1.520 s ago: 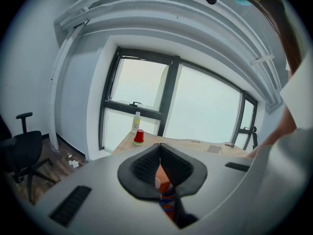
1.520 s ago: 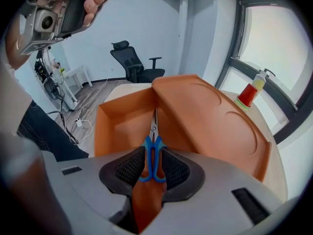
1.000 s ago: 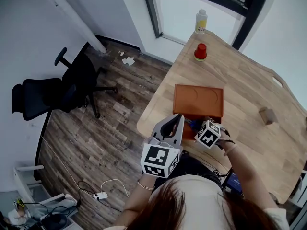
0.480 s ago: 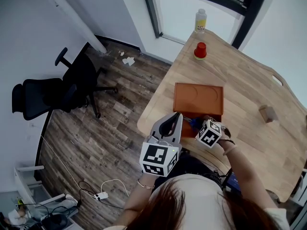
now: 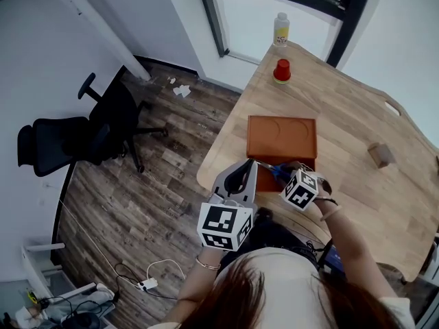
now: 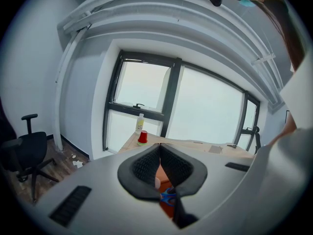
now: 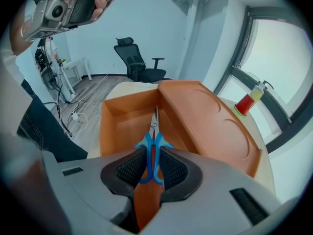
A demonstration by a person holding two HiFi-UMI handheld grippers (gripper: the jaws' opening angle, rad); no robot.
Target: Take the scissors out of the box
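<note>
closest in, the right gripper (image 7: 152, 156) has just been closing and now pinches the blue handle loops of the scissors (image 7: 153, 133) between its pads, pointed steeply down into the orange box (image 7: 117, 124). the scissors are still in the box's open tray, blades running away toward its far wall, just beside the lid (image 7: 210, 126). the left gripper (image 6: 160, 158) hangs near the box's near corner, jaws pressed together on nothing, so nothing braces the box. the hold is only on the rounded loops, so i judge the scissors may swivel between the pads once lifted. a drooping tip could then snag the tray wall or the lid's edge and drag the box along the table (image 5: 357, 132). farther off, a red cup (image 5: 282, 70) and a bottle (image 5: 280, 29) stand well apart from all this.
</note>
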